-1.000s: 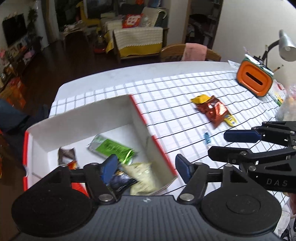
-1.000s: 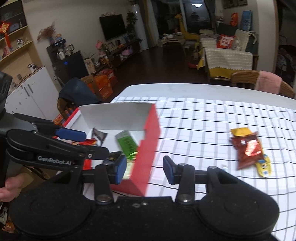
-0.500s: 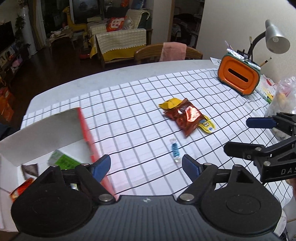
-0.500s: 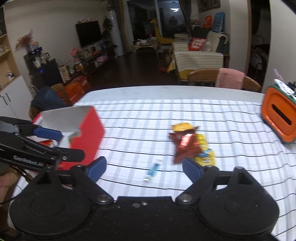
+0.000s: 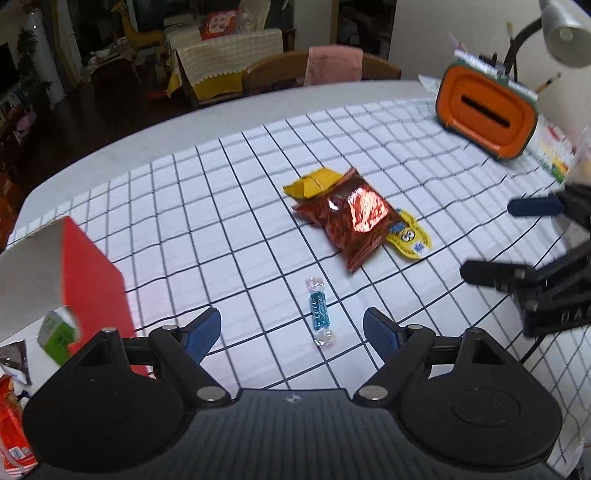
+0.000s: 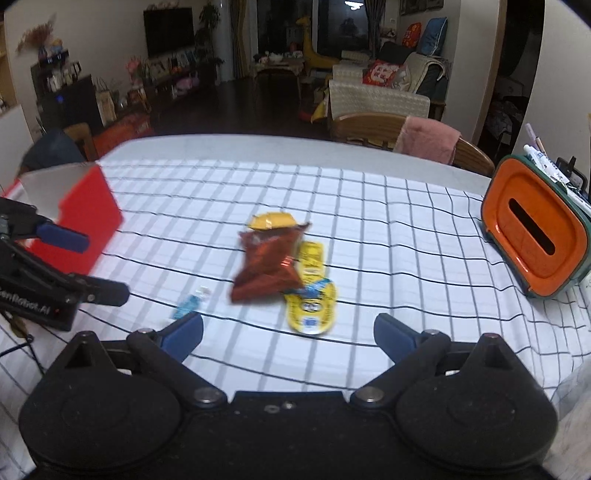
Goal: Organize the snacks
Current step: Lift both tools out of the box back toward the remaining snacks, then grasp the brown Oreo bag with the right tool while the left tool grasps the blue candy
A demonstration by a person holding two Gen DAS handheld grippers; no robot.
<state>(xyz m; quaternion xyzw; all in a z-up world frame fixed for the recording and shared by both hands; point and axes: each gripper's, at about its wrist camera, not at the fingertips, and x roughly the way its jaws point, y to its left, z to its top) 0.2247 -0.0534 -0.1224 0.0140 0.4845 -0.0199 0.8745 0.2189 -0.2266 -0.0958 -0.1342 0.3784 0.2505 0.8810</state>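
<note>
A small blue-wrapped candy [image 5: 319,314] lies on the checked tablecloth just ahead of my left gripper [image 5: 291,332], which is open and empty. Beyond it a red-brown foil snack bag [image 5: 347,225] overlaps a flat yellow packet [image 5: 408,236] and another yellow snack [image 5: 314,182]. In the right wrist view my right gripper [image 6: 288,334] hangs just short of the yellow packet [image 6: 312,302] and the foil bag [image 6: 267,262]. Its jaws are opening, with nothing between them. The red box [image 5: 88,266] at the left holds a green packet [image 5: 59,334] and other snacks.
An orange tissue holder [image 6: 535,229] stands at the table's right, with a desk lamp [image 5: 565,33] behind it. A wooden chair with a pink towel [image 6: 428,140] is at the far edge. Each gripper shows in the other's view: the right gripper [image 5: 517,240], the left gripper [image 6: 88,264].
Both grippers swung from the red box to the loose snacks at mid-table and came lower. The right jaws went from narrow to wide, and the left jaws widened too.
</note>
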